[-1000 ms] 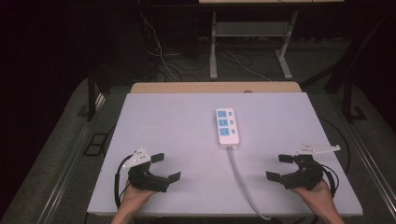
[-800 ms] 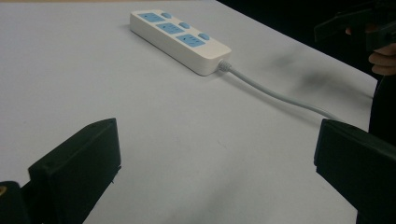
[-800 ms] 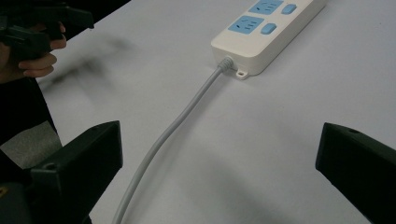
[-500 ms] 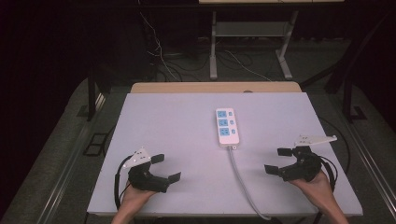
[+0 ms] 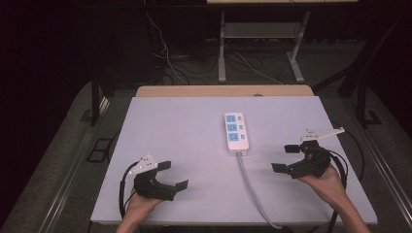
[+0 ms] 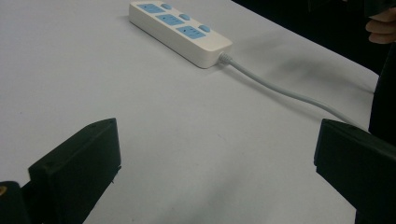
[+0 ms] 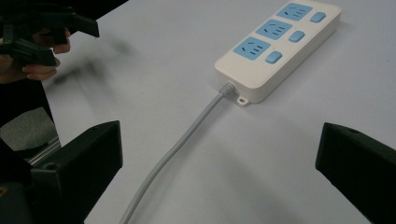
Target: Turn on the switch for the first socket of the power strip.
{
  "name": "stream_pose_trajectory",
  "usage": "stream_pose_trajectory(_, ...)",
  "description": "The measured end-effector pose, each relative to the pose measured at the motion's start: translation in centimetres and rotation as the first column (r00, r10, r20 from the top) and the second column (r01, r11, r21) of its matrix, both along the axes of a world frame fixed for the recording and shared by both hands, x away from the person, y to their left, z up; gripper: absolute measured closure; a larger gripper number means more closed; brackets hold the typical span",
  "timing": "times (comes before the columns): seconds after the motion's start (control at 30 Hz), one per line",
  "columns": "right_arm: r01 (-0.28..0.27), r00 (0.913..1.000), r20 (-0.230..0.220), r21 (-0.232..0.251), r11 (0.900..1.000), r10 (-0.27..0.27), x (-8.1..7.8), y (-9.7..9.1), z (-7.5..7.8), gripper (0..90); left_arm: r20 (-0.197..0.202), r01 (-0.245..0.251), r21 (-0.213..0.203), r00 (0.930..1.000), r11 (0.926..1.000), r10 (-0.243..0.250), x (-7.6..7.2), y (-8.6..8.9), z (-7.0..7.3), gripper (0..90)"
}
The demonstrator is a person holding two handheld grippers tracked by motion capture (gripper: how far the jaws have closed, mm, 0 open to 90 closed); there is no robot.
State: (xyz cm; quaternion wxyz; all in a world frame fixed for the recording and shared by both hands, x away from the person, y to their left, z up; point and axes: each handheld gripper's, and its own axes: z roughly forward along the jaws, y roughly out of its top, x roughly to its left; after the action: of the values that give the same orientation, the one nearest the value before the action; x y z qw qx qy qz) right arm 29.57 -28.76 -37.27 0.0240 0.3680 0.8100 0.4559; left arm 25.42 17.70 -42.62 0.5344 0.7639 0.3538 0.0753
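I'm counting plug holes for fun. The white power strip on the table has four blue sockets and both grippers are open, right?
Not quite: the power strip has three blue sockets, not four, each with a blue button beside it, as the right gripper view shows. The left gripper and right gripper are both open.

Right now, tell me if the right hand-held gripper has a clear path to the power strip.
Probably yes. The right hand-held gripper is open and faces the power strip, with bare table between them. The cord runs toward the near edge, away from a direct line to the strip.
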Motion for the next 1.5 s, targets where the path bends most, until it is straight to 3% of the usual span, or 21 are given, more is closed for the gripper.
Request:
stream_pose_trajectory(0.53,-0.022,0.9997,-0.015,-0.026,0.9994,0.022,2.2,0.7,1.2,0.2,0.0,-0.003,-0.003,1.0,1.0,0.003,0.0,0.1,0.0,0.0)
stream_pose_trajectory(1.0,-0.051,0.9987,-0.002,-0.066,0.9965,0.051,4.2,2.0,2.8,0.2,0.001,-0.002,-0.005,1.0,1.0,0.002,0.0,0.2,0.0,0.0)
stream_pose_trajectory(1.5,-0.056,0.9982,-0.026,-0.103,0.9931,0.054,6.7,3.1,3.7,0.3,0.002,-0.004,0.0,1.0,1.0,0.004,0.1,0.3,0.0,0.0)
